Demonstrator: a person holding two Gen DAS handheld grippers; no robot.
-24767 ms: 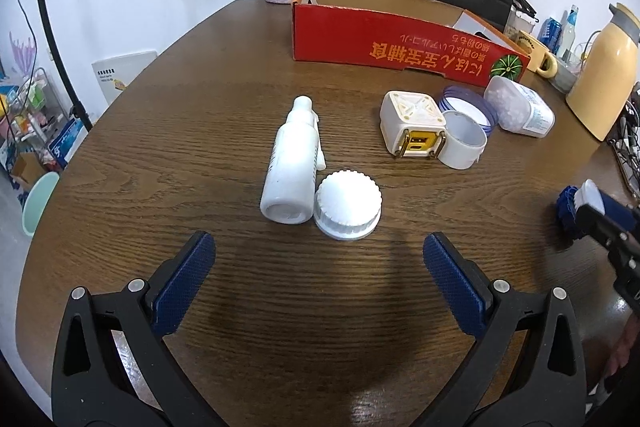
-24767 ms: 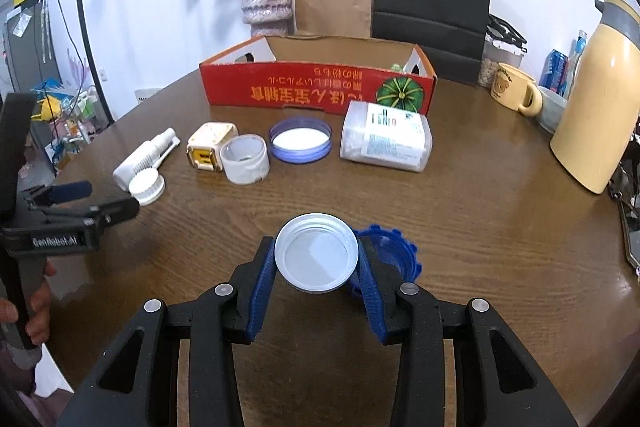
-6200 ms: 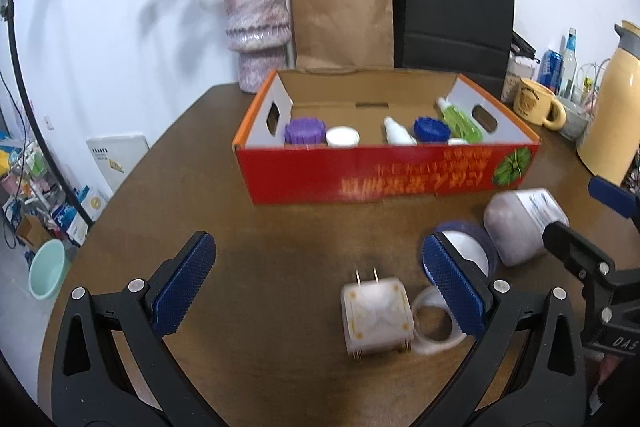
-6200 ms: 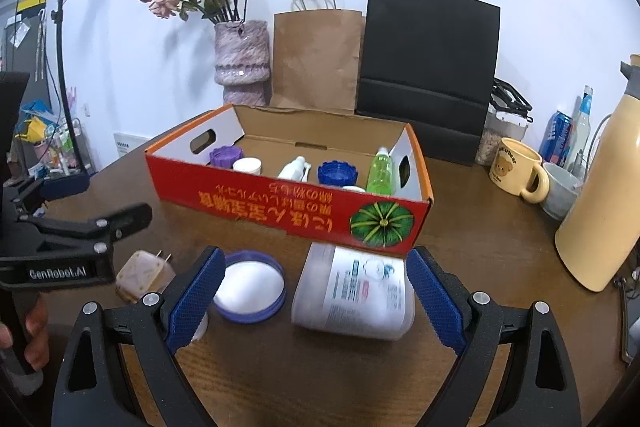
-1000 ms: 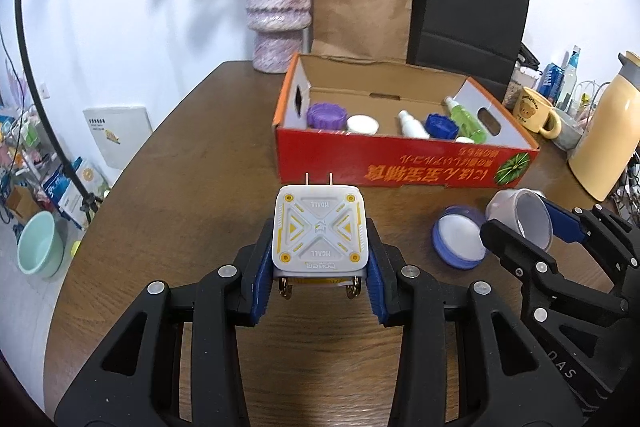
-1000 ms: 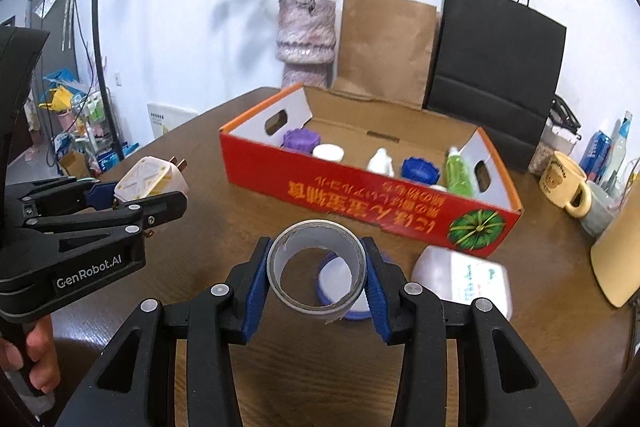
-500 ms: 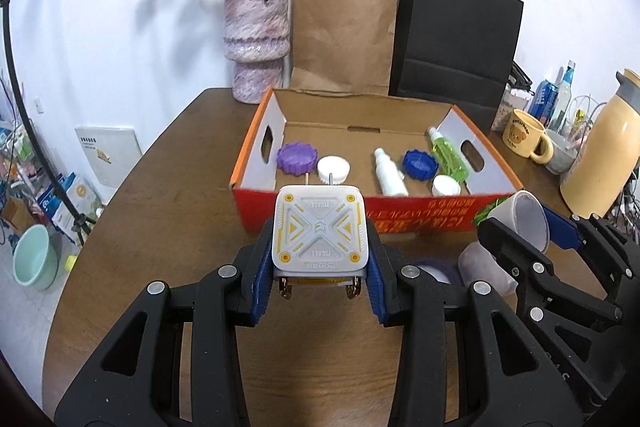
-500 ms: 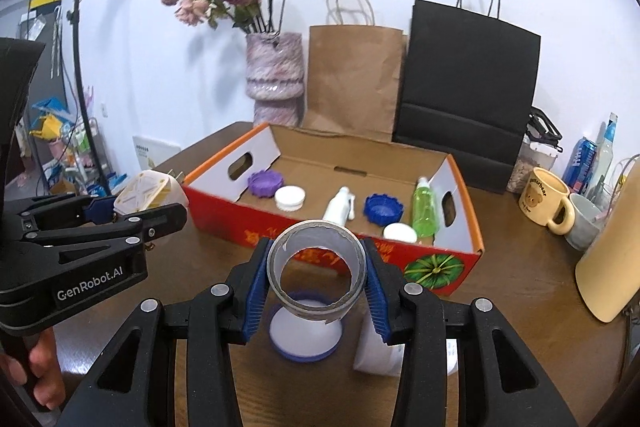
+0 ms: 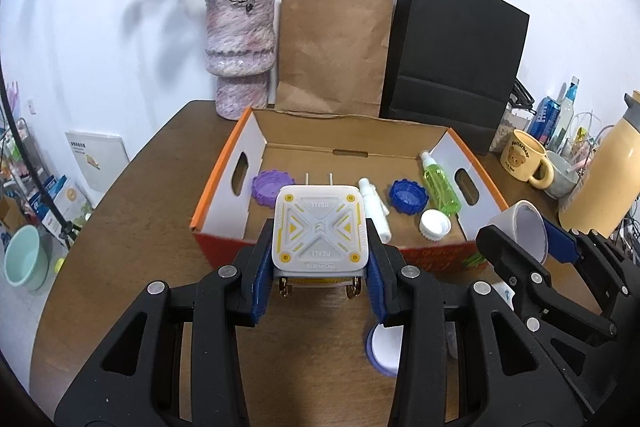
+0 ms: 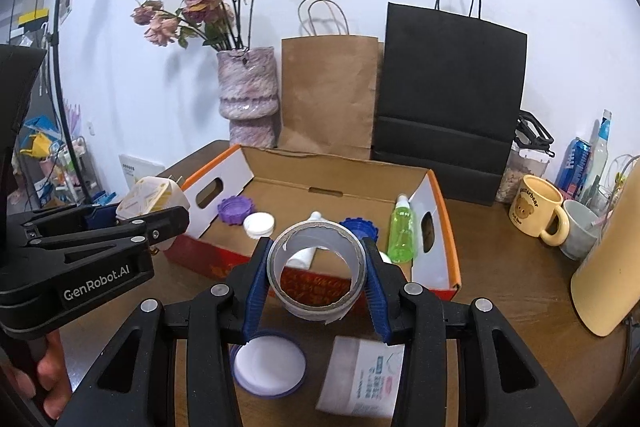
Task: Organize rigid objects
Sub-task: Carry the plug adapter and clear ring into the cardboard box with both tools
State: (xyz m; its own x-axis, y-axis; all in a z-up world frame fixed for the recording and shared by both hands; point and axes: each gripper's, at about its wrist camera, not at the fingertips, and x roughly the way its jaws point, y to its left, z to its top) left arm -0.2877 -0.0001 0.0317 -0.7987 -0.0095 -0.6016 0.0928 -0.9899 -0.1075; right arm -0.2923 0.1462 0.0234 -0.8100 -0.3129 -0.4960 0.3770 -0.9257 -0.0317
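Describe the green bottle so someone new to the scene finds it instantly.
Find the red cardboard box on the wooden table. Inside, against its right wall, lies a translucent green bottle with a white cap. It is the only green item; the neighbouring bottle is white, the caps blue, purple, white.

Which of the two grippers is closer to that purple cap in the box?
Left. The left gripper, clamped on the white plug adapter, hangs at the box's near wall just short of the purple cap. The right gripper, holding the tape roll, sits further along toward the green bottle.
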